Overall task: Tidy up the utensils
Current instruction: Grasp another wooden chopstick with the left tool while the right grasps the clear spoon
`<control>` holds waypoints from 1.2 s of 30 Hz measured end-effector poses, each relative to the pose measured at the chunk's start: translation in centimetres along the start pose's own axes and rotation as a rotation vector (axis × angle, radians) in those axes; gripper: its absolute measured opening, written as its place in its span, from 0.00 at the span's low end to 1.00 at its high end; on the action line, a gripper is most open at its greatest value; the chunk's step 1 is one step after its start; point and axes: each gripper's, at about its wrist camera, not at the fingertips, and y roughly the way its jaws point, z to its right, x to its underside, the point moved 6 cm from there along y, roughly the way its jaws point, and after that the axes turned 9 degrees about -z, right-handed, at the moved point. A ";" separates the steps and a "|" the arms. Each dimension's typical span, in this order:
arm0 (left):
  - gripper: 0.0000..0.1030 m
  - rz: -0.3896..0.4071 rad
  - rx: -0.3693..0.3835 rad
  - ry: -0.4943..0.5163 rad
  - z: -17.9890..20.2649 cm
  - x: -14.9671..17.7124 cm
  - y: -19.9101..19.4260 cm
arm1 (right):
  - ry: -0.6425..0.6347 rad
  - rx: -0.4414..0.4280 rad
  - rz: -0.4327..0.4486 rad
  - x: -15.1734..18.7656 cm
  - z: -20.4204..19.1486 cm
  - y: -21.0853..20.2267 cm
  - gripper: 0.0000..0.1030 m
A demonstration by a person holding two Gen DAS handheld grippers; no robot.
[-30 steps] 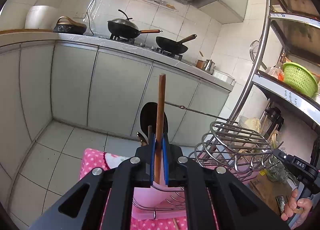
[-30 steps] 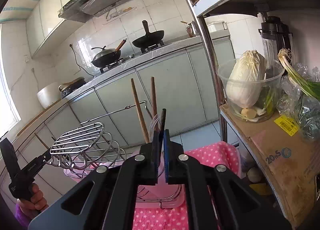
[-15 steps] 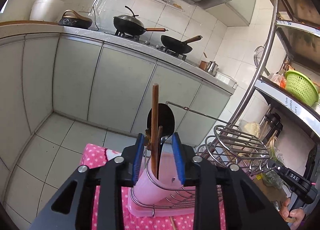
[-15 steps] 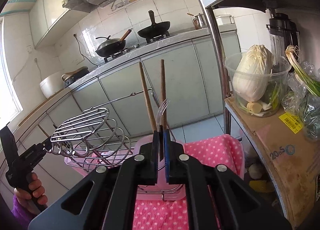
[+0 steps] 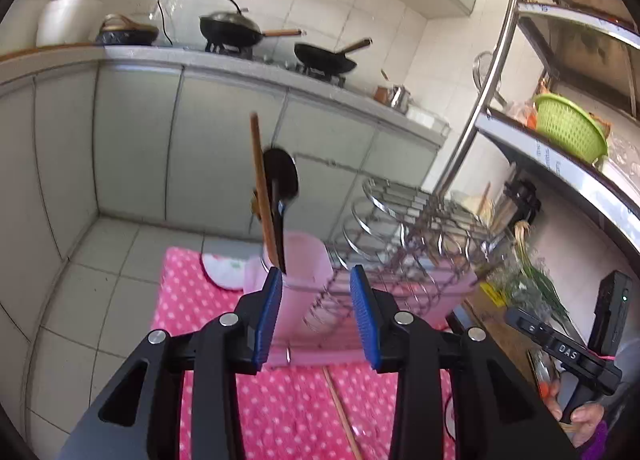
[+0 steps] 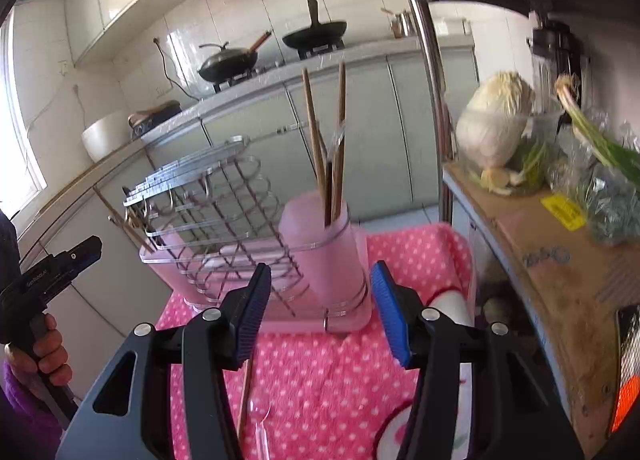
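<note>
A pink utensil cup stands at the end of a pink dish rack with wire dividers. Wooden chopsticks and a black spoon stand upright in the cup. My left gripper is open and empty, just before the cup. My right gripper is open and empty, in front of the cup. A loose chopstick and a clear plastic utensil lie on the pink dotted cloth below.
A metal shelf on the right holds a cabbage in a tub and greens. A steel post rises beside the rack. A green basket sits on a higher shelf. Kitchen cabinets and pans stand behind.
Both grippers opened, let go of the utensils now standing in the cup, and drew back from it.
</note>
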 end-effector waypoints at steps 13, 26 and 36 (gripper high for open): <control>0.26 -0.544 -0.033 -0.082 2.4 9.7 12.6 | 0.147 -0.112 -0.228 6.3 1.1 2.5 0.51; 0.05 -0.652 -0.173 -0.091 2.1 11.9 18.0 | 0.035 -0.128 -0.359 9.7 -1.6 4.4 0.48; 0.06 -0.709 -0.146 -0.077 -0.4 13.5 13.7 | -0.084 -0.133 -0.557 12.7 -6.3 9.7 0.38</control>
